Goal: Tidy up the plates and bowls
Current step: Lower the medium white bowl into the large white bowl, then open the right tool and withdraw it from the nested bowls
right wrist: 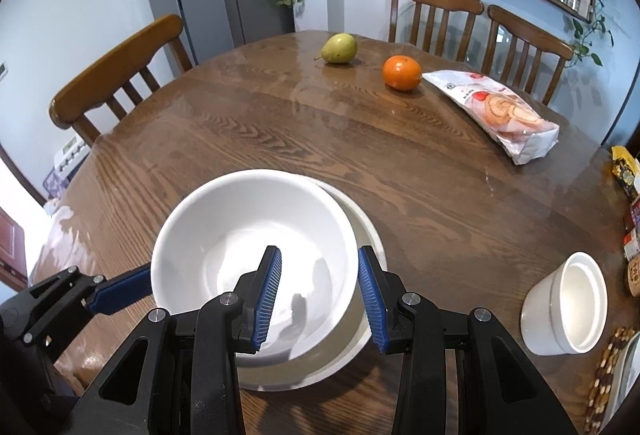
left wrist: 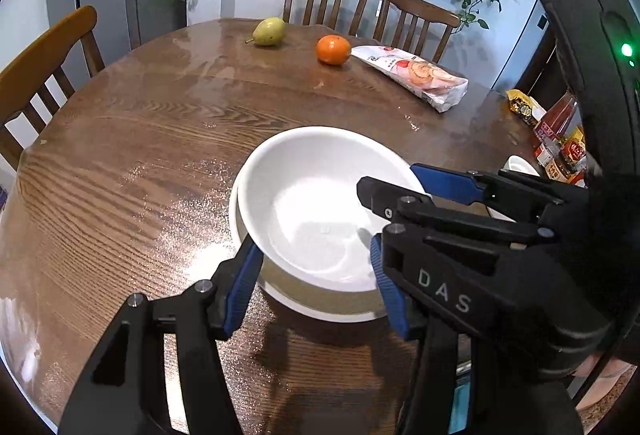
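Note:
I hold a white bowl [left wrist: 316, 203] [right wrist: 248, 235] with both grippers, tilted just above a second white bowl [left wrist: 320, 309] [right wrist: 362, 231] that rests on the wooden table [left wrist: 140, 163]. My left gripper [left wrist: 314, 255] flanks the bowl's near side with both blue pads against it, and its outer finger [right wrist: 120, 291] shows at the bowl's left wall. On the bowl's right rim my right gripper [right wrist: 319, 253] [left wrist: 386, 179] is shut, with one pad inside and one outside. A smaller white cup-like bowl [right wrist: 568, 303] [left wrist: 520, 165] stands upright at the right.
A pear [right wrist: 340, 49], an orange [right wrist: 402, 73] and a snack bag [right wrist: 496, 115] lie at the table's far side. Sauce bottles and packets [left wrist: 560, 139] crowd the right edge. Wooden chairs [right wrist: 116, 83] ring the table, and a beaded mat [right wrist: 608, 367] lies at the near right.

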{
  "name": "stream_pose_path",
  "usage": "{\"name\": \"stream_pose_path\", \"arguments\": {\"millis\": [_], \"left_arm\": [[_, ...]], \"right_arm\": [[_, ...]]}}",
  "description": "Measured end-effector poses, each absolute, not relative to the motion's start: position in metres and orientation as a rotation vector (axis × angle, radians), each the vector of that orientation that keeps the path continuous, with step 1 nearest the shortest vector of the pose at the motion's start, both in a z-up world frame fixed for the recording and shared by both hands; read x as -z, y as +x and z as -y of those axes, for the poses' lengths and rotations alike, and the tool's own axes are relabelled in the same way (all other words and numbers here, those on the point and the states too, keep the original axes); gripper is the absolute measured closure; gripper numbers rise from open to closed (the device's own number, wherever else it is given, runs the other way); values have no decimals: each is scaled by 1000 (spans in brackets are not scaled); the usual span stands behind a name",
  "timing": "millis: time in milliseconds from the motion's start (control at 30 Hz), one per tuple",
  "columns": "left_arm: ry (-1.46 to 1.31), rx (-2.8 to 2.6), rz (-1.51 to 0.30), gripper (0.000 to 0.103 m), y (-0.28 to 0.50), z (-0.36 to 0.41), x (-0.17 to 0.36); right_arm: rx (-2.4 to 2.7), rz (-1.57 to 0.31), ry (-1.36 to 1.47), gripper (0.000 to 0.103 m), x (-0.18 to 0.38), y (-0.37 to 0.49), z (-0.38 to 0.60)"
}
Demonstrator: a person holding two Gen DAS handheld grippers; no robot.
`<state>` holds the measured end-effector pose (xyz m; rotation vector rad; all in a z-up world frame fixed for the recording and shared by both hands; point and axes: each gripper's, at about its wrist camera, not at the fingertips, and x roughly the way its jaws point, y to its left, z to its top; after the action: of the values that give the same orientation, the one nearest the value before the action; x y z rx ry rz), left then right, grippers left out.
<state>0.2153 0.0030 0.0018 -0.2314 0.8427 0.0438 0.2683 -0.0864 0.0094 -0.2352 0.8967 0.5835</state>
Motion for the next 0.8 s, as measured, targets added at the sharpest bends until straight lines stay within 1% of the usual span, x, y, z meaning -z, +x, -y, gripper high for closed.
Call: {"name": "stream_pose_path", "arguments": {"millis": [800], "left_arm": [[-230, -40, -879, 49, 221, -4, 6]], "right_arm": [[-563, -919, -258, 61, 0, 269, 82]]}}
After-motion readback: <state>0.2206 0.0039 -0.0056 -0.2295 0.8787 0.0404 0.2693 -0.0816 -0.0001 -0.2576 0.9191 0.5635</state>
